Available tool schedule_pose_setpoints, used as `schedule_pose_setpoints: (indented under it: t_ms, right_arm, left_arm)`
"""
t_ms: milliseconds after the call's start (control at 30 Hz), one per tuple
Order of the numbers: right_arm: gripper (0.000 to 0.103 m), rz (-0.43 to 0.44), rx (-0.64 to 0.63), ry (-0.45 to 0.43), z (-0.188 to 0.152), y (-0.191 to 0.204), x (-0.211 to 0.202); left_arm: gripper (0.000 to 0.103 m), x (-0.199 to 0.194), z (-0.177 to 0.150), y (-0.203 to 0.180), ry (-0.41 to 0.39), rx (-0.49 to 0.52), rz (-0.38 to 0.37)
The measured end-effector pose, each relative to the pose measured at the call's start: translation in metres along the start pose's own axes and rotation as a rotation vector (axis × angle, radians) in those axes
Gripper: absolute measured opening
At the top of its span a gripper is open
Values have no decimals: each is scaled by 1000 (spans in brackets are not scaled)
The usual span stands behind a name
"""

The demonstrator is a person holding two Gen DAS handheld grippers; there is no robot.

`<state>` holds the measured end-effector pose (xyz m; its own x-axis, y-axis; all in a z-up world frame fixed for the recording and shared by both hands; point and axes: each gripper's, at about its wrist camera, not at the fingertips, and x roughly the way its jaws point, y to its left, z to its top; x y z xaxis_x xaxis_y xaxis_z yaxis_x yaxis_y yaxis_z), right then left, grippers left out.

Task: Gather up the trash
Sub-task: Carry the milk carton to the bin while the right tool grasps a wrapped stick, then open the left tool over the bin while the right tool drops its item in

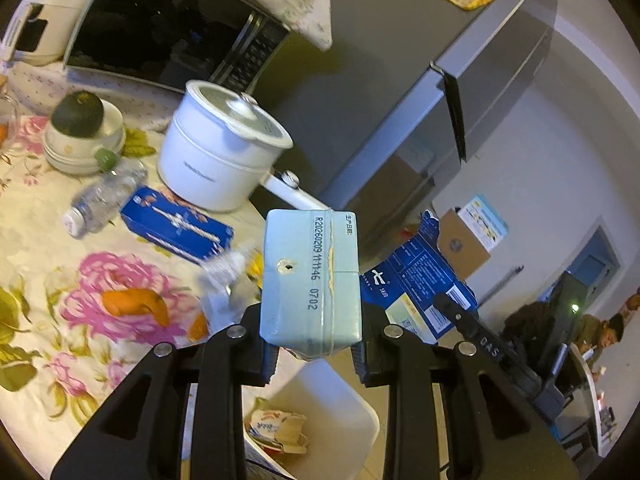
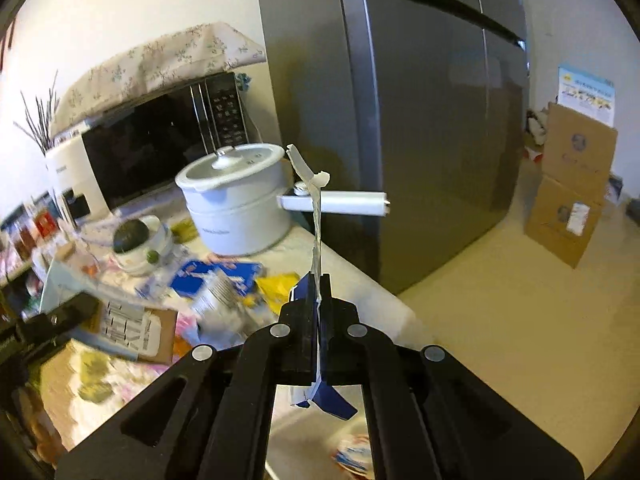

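Note:
My left gripper point(image 1: 313, 320) is shut on a pale blue drink carton point(image 1: 310, 276), held upright with its printed date code facing the camera, off the table's edge. Beside it in the left wrist view, the right gripper point(image 1: 466, 318) holds a flattened blue and white carton point(image 1: 416, 280). In the right wrist view that flattened carton point(image 2: 316, 240) is seen edge-on, pinched between the shut fingers of the right gripper point(image 2: 318, 296). A white bin point(image 1: 344, 396) with crumpled paper trash point(image 1: 280, 428) stands below both grippers.
On the floral tablecloth point(image 1: 52, 264) lie a crushed plastic bottle point(image 1: 100, 200), a blue box point(image 1: 176, 228), orange peel point(image 1: 136, 304) and a crumpled wrapper point(image 1: 228, 276). A white lidded pot point(image 1: 224, 148), a microwave point(image 1: 160, 24), a grey fridge point(image 2: 420, 120) and cardboard boxes point(image 2: 568, 184) stand around.

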<state>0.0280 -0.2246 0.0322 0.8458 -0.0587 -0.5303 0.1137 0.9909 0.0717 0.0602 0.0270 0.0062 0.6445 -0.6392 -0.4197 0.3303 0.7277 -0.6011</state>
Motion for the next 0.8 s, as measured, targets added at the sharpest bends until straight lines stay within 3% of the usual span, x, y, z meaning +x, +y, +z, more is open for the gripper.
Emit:
schedule_pose_setpoints:
  t_ms: [333, 667, 800]
  right_arm:
    - [0, -56, 40, 152, -70, -33, -13]
    - [0, -95, 48, 172, -84, -40, -17]
    - [0, -104, 50, 170, -84, -42, -18]
  left_arm:
    - [29, 43, -46, -15, 167, 12, -18]
    - [30, 96, -108, -22, 385, 22, -21]
    - [45, 103, -125, -29, 425, 42, -23]
